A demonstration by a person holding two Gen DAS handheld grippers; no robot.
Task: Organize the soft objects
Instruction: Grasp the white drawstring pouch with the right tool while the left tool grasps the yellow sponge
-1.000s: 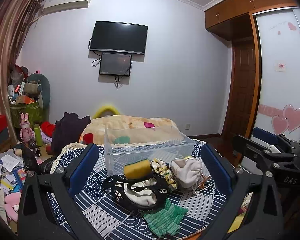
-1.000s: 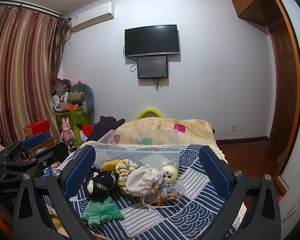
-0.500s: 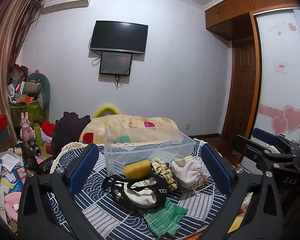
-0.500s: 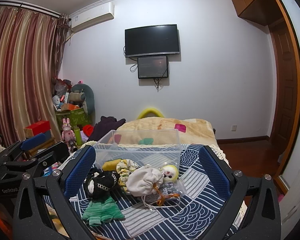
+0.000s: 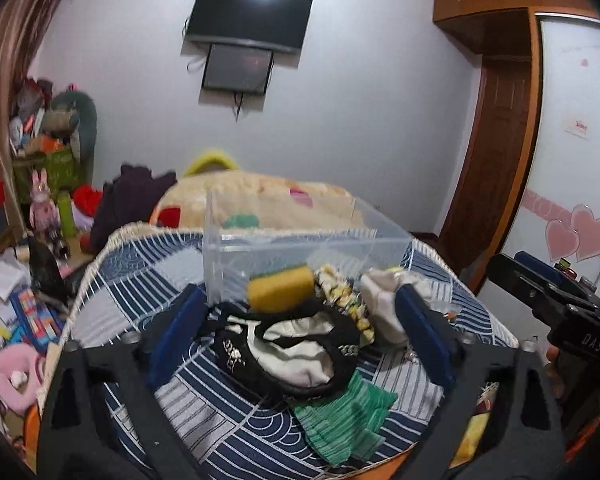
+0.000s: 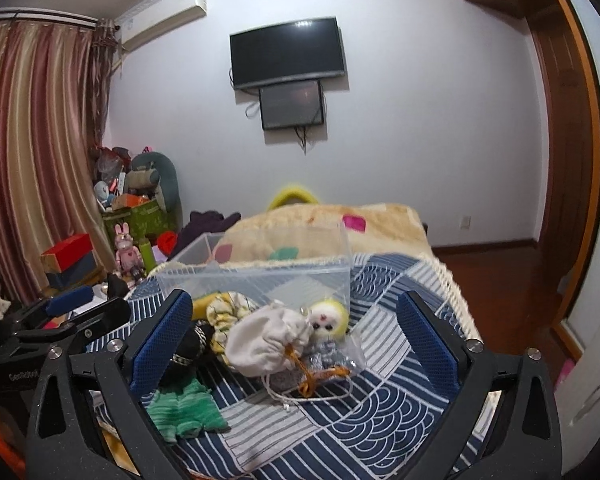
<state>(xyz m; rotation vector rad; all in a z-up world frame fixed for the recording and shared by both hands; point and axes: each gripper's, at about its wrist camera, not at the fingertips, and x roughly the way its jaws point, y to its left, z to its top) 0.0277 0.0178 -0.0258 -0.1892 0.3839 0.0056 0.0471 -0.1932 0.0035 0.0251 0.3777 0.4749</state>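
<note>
Here, soft things are lying heaped on a patterned cloth [image 5: 204,412] before a clear box [image 5: 300,248].
Largest to smallest: the box is standing empty behind the heap; a black-and-white cap [image 5: 292,344] is sitting between the wide-spread fingers of the left gripper [image 5: 300,332]; a white pouch [image 6: 268,336] is resting between the wide-spread fingers of the right gripper [image 6: 296,340]; a green cloth [image 6: 184,408] is lying nearest; a yellow sponge [image 5: 280,286] is touching the box; a small yellow doll [image 6: 326,316] is leaning beside the pouch.

Clear glossy plastic is seen in the box [image 5: 296,250]; matt woven cloth in the blue patterned cover [image 6: 364,404]; ribbed knit in the green piece [image 5: 342,420]; porous foam in the yellow sponge [image 5: 280,287].
</note>
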